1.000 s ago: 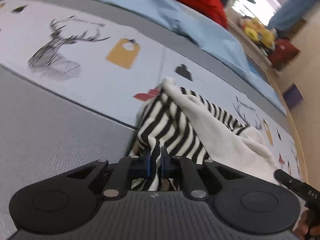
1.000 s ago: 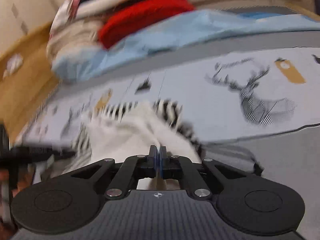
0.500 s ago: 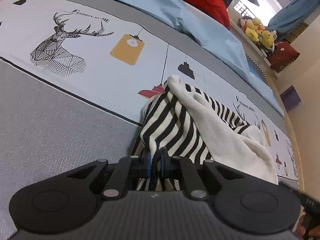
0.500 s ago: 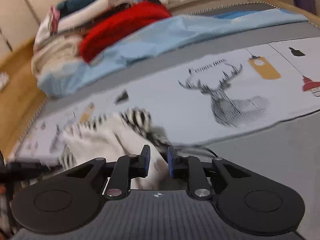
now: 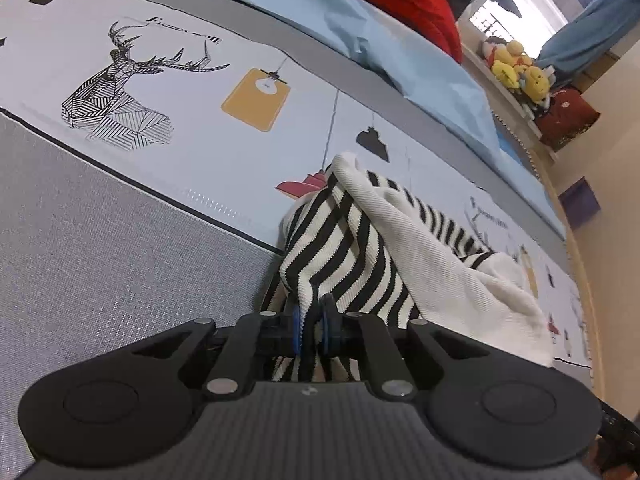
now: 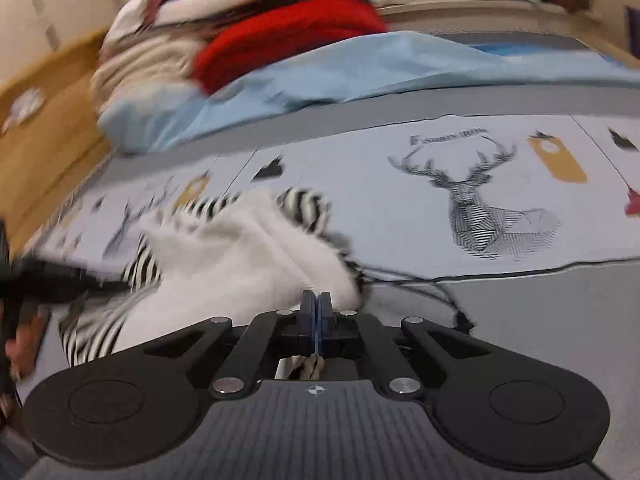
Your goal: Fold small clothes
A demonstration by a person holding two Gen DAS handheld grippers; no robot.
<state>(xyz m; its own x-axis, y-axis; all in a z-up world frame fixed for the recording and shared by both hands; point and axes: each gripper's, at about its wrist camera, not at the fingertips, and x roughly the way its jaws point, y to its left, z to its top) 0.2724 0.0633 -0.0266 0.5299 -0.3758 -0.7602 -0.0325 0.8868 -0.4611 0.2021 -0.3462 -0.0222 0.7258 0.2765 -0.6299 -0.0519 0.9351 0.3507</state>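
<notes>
Your left gripper (image 5: 311,320) is opening, striped cloth between its jaws. Your right gripper (image 6: 316,316) is clamped on the one garment (image 5: 384,236), bunched on the mat (image 5: 100,248); grey mat lies bare beside it.

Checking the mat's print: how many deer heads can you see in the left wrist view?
2: a large deer head at upper left, and a small one right of the striped garment, partly covered. Others may be hidden.
</notes>
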